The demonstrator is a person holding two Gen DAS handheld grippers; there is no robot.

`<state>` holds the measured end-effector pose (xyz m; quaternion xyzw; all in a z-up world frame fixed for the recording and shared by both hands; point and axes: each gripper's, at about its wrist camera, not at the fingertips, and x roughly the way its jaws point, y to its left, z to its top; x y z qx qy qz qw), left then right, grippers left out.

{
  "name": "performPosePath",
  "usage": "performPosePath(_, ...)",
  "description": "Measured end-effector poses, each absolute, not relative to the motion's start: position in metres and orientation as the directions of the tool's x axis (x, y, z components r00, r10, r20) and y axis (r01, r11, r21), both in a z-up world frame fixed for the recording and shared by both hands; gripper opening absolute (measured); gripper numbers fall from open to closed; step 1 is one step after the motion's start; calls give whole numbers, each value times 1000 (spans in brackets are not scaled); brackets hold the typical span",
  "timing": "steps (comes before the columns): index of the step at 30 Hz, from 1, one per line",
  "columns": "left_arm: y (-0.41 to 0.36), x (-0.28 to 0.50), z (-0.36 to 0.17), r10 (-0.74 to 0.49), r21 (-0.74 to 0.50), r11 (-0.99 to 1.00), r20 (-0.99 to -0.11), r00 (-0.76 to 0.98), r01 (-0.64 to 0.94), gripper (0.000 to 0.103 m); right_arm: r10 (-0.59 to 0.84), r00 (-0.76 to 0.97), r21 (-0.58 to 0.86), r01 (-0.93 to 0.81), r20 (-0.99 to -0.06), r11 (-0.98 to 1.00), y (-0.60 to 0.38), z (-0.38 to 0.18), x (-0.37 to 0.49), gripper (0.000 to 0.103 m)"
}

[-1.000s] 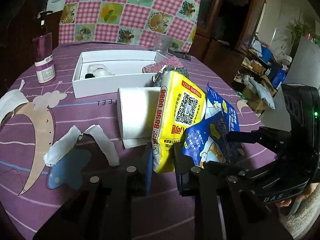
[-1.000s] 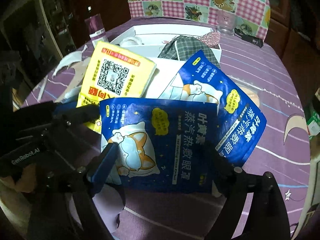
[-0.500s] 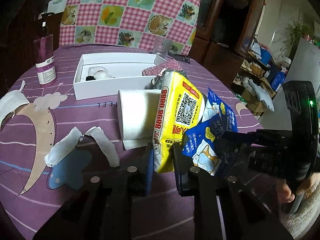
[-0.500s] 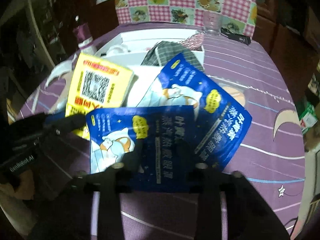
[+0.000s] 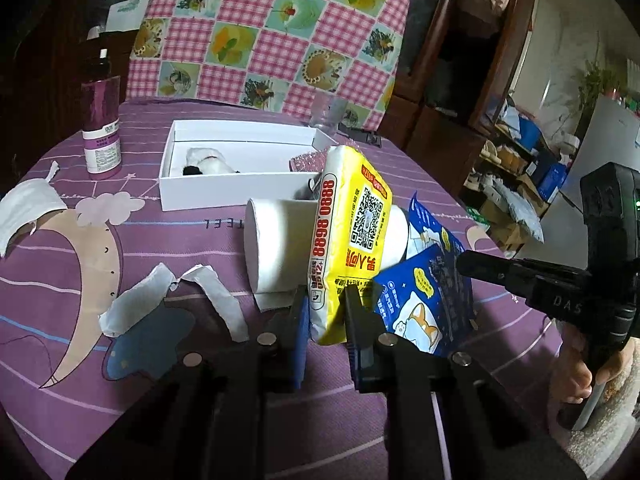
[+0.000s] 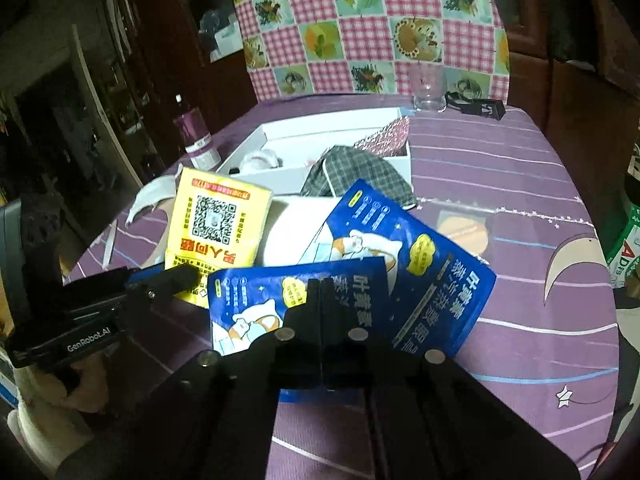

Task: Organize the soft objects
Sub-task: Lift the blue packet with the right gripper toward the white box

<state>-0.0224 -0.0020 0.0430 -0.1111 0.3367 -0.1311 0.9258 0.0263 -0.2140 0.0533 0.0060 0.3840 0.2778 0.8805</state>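
Near the table's front edge, my left gripper (image 5: pixel 326 304) clamps the yellow tissue pack (image 5: pixel 350 240), which hides part of the toilet roll (image 5: pixel 272 248); my right gripper (image 6: pixel 320 292), having just closed, pinches the front blue eye-mask pouch (image 6: pixel 256 300), I think.

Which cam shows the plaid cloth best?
Right wrist: the plaid cloth shows clearly, draped over the white box edge. Left wrist hides nearly all of it behind the yellow pack.

Left gripper (image 5: pixel 326 312) fingers nearly closed — right gripper (image 6: pixel 320 308) fingers pressed together.
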Motion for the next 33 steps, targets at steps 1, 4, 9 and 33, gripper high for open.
performPosePath(1, -2, -23, 43, -316, -294, 941, -594, 740, 166, 15, 504, 539, 238, -488, -675, 840, -216, 53, 27, 1)
performPosePath(4, -2, -23, 42, -308, -288, 944, -599, 740, 160, 15, 523, 505, 283, -477, -687, 832, -220, 51, 33, 6)
performPosePath(9, -2, -24, 39, -315, -293, 942, -611, 726, 162, 15, 476, 509, 310, -379, -717, 872, -240, 41, 51, 59)
performPosePath(33, -26, -23, 36, -258, -198, 966, -651, 714, 169, 15, 588, 314, 447, -420, -746, 790, -232, 22, 54, 21)
